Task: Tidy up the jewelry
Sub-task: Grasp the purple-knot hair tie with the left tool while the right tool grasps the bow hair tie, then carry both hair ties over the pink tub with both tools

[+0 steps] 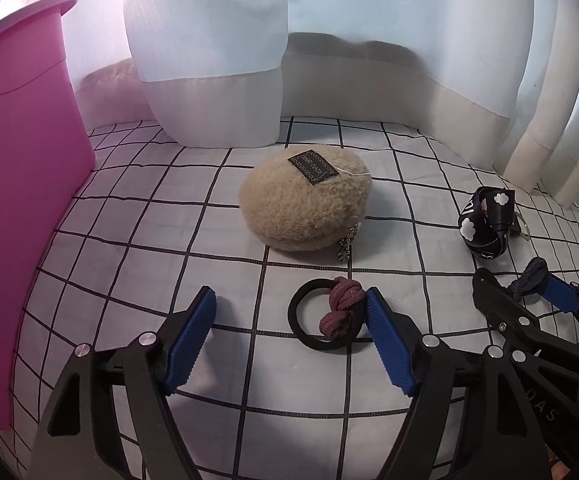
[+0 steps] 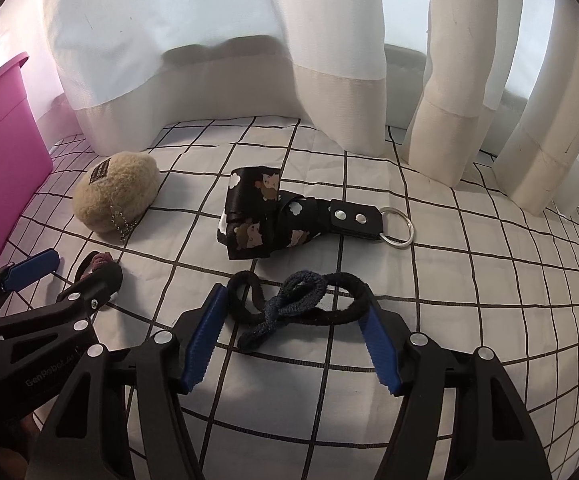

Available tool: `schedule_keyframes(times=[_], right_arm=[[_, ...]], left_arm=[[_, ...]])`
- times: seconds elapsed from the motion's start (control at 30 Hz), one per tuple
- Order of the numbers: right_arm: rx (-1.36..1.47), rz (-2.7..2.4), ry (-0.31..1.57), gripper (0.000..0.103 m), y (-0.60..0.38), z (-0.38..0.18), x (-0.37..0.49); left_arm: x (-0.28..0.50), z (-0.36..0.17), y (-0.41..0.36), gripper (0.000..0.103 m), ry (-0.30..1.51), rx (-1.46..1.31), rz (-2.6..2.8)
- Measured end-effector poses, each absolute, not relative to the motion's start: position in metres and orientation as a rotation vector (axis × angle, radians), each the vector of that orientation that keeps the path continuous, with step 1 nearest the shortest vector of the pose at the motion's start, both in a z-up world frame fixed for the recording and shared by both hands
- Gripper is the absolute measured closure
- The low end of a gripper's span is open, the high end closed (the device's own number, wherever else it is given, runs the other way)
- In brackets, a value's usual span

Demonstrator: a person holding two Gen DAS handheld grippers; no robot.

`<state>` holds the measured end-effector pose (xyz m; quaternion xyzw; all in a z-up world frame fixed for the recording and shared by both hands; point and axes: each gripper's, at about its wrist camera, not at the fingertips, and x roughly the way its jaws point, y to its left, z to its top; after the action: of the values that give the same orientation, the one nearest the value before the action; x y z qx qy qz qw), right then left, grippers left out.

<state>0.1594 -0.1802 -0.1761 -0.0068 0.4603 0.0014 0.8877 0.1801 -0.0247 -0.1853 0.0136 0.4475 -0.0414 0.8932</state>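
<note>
A black hair tie with a maroon knot [image 1: 335, 312] lies on the checked sheet [image 1: 149, 208] between the fingers of my left gripper [image 1: 289, 304]. Its knot sits right against the right pad [image 1: 385, 340], while the left pad stands well clear, so these jaws are open. A black hair tie with a dark blue knot [image 2: 297, 300] lies across the gap of my right gripper [image 2: 294, 300]. Its two ends reach both pads, and it rests flat on the sheet. The jaws stand apart. Both grippers are side by side, tilted down at the sheet.
A fuzzy beige pouch with a ball chain [image 1: 305, 204] sits just beyond the maroon tie. A folded black printed strap with a metal ring [image 2: 273, 216] lies beyond the blue tie. A pink bin [image 1: 21, 200] stands at the left. White curtains [image 1: 209, 60] hang along the far edge.
</note>
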Motion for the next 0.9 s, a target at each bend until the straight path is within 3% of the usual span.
schedule_keyframes(times=[0.07,0.13,0.2,0.27,0.9], right_arm=[[-0.023,0.009,0.953,0.052,-0.177,-0.176,0.159],[-0.025,0.007,0.946,0.068,-0.177,-0.175,0.157],[-0.022,0.009,0.943,0.076,-0.179,-0.175,0.156],[-0.024,0.012,0.942,0.090,-0.179,-0.175,0.156],[0.077,0.132,0.994,0.095,-0.206,-0.143,0.107]], left_arm=[[0.174,-0.183,-0.027,0.047,0.918,0.034,-0.098],[0.170,-0.182,-0.030,0.060,0.908,0.037,-0.108],[0.168,-0.181,-0.032,0.078,0.904,0.041,-0.116],[0.167,-0.180,-0.032,0.084,0.904,0.034,-0.121],[0.130,-0.156,-0.028,0.086,0.977,-0.036,-0.152]])
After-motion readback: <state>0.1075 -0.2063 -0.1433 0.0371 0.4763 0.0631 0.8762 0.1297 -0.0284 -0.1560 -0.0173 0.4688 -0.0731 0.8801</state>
